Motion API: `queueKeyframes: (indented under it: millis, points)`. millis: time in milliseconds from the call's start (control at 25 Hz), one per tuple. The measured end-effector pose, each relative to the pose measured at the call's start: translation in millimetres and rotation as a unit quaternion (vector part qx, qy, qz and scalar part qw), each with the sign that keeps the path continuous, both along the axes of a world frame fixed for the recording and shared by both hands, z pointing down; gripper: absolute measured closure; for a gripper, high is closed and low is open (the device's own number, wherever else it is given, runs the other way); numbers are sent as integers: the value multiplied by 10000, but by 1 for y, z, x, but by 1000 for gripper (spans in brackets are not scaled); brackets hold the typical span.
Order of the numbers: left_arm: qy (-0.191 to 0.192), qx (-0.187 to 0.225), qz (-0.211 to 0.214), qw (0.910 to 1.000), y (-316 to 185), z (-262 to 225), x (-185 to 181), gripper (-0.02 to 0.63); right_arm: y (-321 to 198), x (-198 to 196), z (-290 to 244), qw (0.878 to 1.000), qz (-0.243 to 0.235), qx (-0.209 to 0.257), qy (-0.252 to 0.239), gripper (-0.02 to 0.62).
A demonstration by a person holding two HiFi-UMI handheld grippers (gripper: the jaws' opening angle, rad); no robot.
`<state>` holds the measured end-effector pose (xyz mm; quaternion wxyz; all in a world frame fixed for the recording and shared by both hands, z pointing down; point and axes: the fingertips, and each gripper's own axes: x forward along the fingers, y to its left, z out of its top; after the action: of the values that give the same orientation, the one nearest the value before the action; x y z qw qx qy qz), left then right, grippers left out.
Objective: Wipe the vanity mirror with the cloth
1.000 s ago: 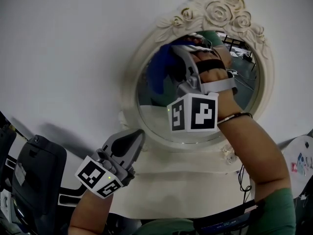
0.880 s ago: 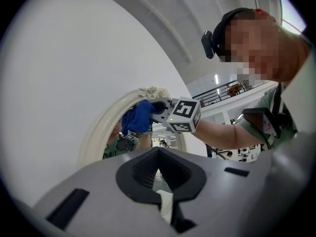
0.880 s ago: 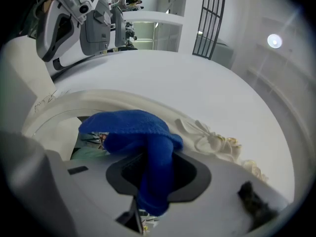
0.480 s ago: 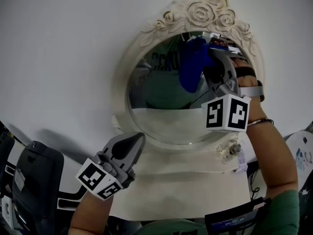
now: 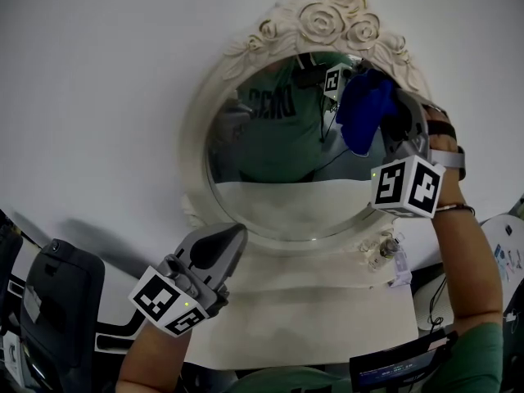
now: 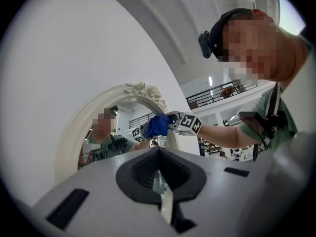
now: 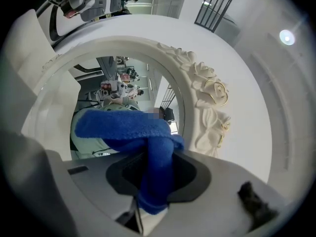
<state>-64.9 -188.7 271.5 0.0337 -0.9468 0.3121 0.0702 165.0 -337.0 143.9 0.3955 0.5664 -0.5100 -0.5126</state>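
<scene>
Right gripper (image 5: 383,109): jaws pinching cloth (image 5: 362,115), its bunch ahead of them at mirror (image 5: 270,199) | swept from glass centre to upper right edge | wiping seems mid-way | left gripper (image 5: 229,240): jaws pressed together, empty.

One vanity mirror (image 5: 278,203), one blue cloth (image 5: 365,113), two handheld grippers, namely a left gripper (image 5: 232,236) and a right gripper (image 5: 391,111), and two marker cubes (image 5: 407,187), one per gripper

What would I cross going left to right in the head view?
dark grey device → left gripper → reflected green shirt → blue cloth → right forearm
</scene>
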Motion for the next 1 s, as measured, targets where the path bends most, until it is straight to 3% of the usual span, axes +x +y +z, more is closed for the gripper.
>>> queueKeyframes:
  millis: [120,200,360,560,760,1000]
  points:
    - [-37,29,-37,10000,3,-1,-4,609,0,0,-1,10000,24,-44,-82,486]
    - [-50,36,-89,9999,4,-1,-10,609,6,-13,-7,9996,-219,3,-204,485]
    - [-19,-5,-200,9998,4,2,-23,609,24,-93,-1,9915,-1303,64,8,486]
    - [7,-23,-303,9995,7,4,-36,609,28,-191,14,9790,-2023,-14,260,485]
    - [48,-30,-375,9993,10,6,-49,609,13,-241,19,9766,-2112,-125,372,485]
    - [52,-44,-441,9990,11,9,-60,609,1,-255,22,9782,-2005,-101,522,485]
